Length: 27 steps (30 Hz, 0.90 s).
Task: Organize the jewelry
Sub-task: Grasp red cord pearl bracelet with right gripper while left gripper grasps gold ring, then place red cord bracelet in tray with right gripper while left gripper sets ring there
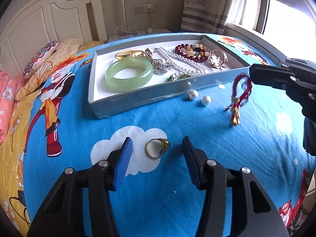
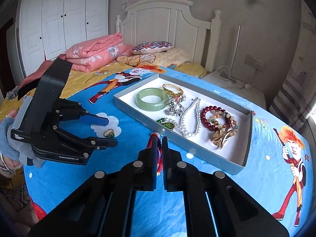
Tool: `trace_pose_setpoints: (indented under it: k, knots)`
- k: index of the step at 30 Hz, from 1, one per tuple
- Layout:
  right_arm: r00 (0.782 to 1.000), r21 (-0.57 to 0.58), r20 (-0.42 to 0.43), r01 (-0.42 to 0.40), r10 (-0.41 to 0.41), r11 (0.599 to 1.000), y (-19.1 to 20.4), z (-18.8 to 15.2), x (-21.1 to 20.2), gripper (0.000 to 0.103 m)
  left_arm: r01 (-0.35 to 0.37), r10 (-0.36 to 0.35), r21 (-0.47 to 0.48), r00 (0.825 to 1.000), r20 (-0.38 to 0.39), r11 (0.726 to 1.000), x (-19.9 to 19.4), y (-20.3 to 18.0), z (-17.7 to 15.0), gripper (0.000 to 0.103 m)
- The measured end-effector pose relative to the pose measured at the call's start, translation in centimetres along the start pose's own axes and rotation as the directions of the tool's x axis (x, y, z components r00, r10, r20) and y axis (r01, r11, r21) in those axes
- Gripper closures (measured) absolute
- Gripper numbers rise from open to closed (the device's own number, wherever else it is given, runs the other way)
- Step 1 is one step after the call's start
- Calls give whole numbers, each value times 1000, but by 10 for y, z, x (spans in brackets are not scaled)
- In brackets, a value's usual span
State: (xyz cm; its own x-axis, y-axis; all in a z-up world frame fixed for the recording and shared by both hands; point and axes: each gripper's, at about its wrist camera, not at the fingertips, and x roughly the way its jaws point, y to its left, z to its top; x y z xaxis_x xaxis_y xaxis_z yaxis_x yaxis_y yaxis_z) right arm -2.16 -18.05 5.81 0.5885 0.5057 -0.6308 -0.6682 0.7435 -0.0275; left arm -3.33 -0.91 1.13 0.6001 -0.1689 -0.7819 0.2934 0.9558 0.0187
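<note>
Left gripper (image 1: 157, 154) stands partly open, straddling the gold ring (image 1: 157, 148) without touching it; ahead, two pearls (image 1: 199, 96) lie outside the tray (image 1: 158, 98), which holds most pieces. Right gripper (image 2: 160, 144) is clamped on the red cord bracelet (image 2: 155, 136), short of that tray (image 2: 199, 156).

Left hand-held gripper (image 1: 157, 148) part open, right hand-held gripper (image 2: 160, 138) clamped shut — seemingly lifted

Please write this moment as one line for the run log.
left gripper: jaws open around gold ring | right gripper: shut on red cord bracelet, lifted | tray: part filled
</note>
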Motion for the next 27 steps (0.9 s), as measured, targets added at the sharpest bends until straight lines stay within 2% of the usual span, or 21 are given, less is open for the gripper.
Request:
trace_pose_setpoints:
  k: [5, 9, 10, 11, 12, 13, 14, 22, 24, 25, 26, 27]
  knots:
    - [1000, 16, -28, -11, 11, 1000, -1, -5, 5, 98, 8, -9, 22, 1000, 13, 1000, -2, -4, -2, 77]
    - [994, 53, -105, -34, 39, 998, -6, -13, 18, 95, 14, -14, 21, 1000, 18, 1000, -3, -4, -3, 79]
    - [992, 69, -117, -35, 43, 997, -9, -14, 20, 87, 16, -16, 20, 1000, 19, 1000, -3, -3, -3, 79]
    - [992, 81, -122, -32, 41, 996, -11, -16, 22, 72, 17, -17, 20, 1000, 20, 1000, -3, -3, -3, 79]
    - [991, 92, -127, -33, 45, 995, -13, -16, 24, 63, 18, -18, 20, 1000, 20, 1000, -3, -2, -4, 79]
    - [991, 101, -127, -34, 47, 994, -14, -16, 25, 47, 18, -19, 19, 1000, 21, 1000, -3, -2, -4, 79]
    - [991, 107, -121, -34, 47, 994, -15, -16, 25, 44, 18, -19, 19, 1000, 21, 1000, -3, -2, -4, 79]
    - [986, 118, -146, -60, 77, 991, -17, -4, 43, 45, 19, -19, 18, 1000, 21, 1000, -3, -2, -3, 79]
    - [984, 113, -159, -63, 81, 992, -15, -6, 47, 54, 24, -24, 12, 999, 22, 1000, -3, -1, -3, 79]
    - [983, 110, -167, -57, 75, 992, -15, -7, 49, 66, 29, -29, 8, 999, 23, 1000, -3, -1, -3, 79]
    - [982, 106, -174, -50, 68, 993, -14, -9, 51, 83, 35, -35, 3, 999, 24, 999, -3, 0, -3, 79]
    - [982, 103, -177, -47, 65, 994, -13, -10, 51, 91, 39, -39, -2, 999, 25, 999, -3, 1, -3, 79]
